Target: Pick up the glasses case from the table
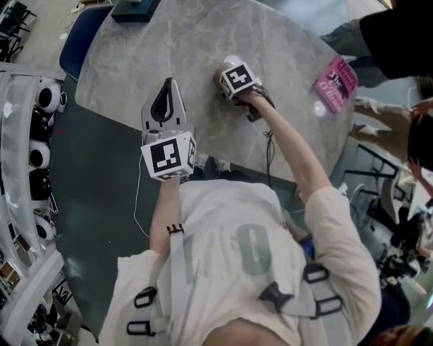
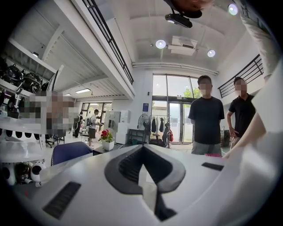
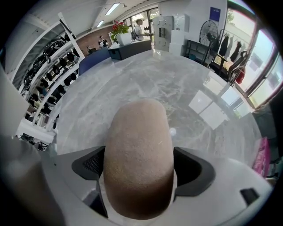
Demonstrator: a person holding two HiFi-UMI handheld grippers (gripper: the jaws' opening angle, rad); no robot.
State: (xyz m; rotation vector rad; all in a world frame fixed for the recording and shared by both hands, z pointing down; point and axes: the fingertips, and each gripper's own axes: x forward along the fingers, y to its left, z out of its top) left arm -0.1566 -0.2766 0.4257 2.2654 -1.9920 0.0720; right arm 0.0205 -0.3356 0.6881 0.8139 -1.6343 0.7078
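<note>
The glasses case (image 3: 139,154) is a tan, rounded, pebbled shell that fills the middle of the right gripper view. My right gripper (image 3: 139,170) is shut on it, a dark pad (image 3: 90,164) pressed to each side. In the head view that gripper (image 1: 233,76) reaches out over the grey marble table (image 1: 176,47), and only a sliver of the case (image 1: 220,78) shows beside its marker cube. I cannot tell whether the case touches the tabletop. My left gripper (image 1: 166,91) hovers at the table's near edge, shut on nothing, its jaws meeting (image 2: 142,150) and pointing level across the room.
A pink book (image 1: 335,82) lies at the table's right edge, near a seated person. A dark box (image 1: 135,10) sits at the far edge, with a blue chair (image 1: 76,40) beside it. Shelves of helmets (image 1: 37,135) line the left. Two people (image 2: 206,117) stand beyond the table.
</note>
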